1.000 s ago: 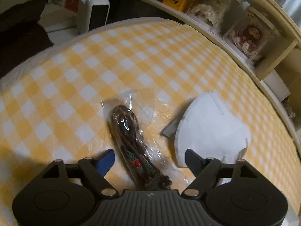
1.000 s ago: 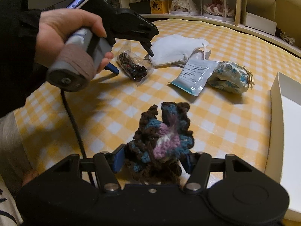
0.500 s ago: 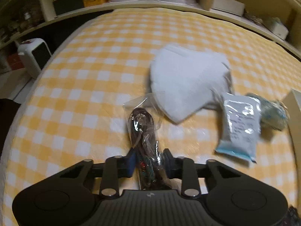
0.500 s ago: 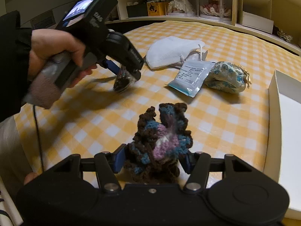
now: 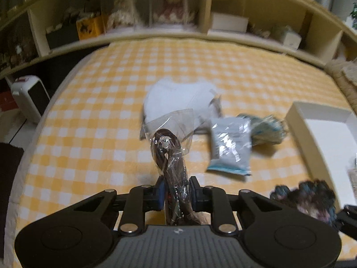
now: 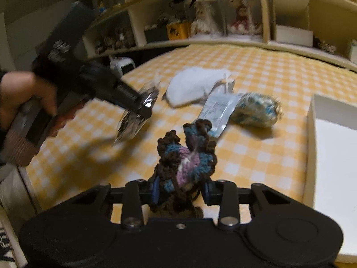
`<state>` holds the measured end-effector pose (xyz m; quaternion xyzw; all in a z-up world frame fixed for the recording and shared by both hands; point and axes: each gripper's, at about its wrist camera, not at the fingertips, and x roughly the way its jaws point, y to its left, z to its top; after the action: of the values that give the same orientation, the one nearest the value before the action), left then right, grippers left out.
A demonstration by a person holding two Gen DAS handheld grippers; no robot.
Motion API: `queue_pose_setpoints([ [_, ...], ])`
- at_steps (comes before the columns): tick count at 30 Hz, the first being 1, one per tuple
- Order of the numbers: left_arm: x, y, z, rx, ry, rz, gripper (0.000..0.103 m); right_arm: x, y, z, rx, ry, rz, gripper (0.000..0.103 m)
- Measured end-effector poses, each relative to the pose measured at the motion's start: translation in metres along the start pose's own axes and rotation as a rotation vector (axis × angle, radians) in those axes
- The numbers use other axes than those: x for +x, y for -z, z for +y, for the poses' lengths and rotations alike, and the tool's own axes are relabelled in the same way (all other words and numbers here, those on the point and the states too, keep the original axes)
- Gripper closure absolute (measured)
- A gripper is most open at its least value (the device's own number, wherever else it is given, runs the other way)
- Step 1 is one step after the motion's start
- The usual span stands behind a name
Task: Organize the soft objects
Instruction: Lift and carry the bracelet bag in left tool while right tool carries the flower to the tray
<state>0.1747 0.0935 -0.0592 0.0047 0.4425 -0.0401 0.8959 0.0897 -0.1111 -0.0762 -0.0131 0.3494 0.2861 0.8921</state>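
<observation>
The left tongs (image 5: 176,193) are nearly together, clamped on a clear packet of brown cord (image 5: 170,154) that juts forward from between the pads, lifted off the yellow-checked worktop (image 5: 89,134). The right tongs (image 6: 181,189) are pinched on a crocheted piece (image 6: 186,158) in brown, blue and purple, which stands up between its fingers. Ahead of both lie a white mask (image 5: 180,99), a pale sachet (image 5: 232,146) just beside it and a blue-patterned pouch (image 5: 266,129) touching the sachet, with a white box (image 6: 334,156) to the right. The right wrist view alone shows the person's left hand (image 6: 24,98) on the handle — and the packet hanging clear of the cloth; the left wrist view shows the crochet only as a blurred edge.
</observation>
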Motion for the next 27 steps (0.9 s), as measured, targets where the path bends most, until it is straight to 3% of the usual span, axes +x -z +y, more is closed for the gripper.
queue_pose_setpoints([
  [13,-0.070,0.002,-0.026,0.002,0.056,-0.192,0.080,-0.053,-0.022,-0.016,0.050,0.040,-0.181,0.067],
  [27,-0.117,-0.018,-0.084,0.050,0.212,-0.319,0.080,-0.143,-0.054,-0.062,0.133,0.103,-0.345,0.066],
])
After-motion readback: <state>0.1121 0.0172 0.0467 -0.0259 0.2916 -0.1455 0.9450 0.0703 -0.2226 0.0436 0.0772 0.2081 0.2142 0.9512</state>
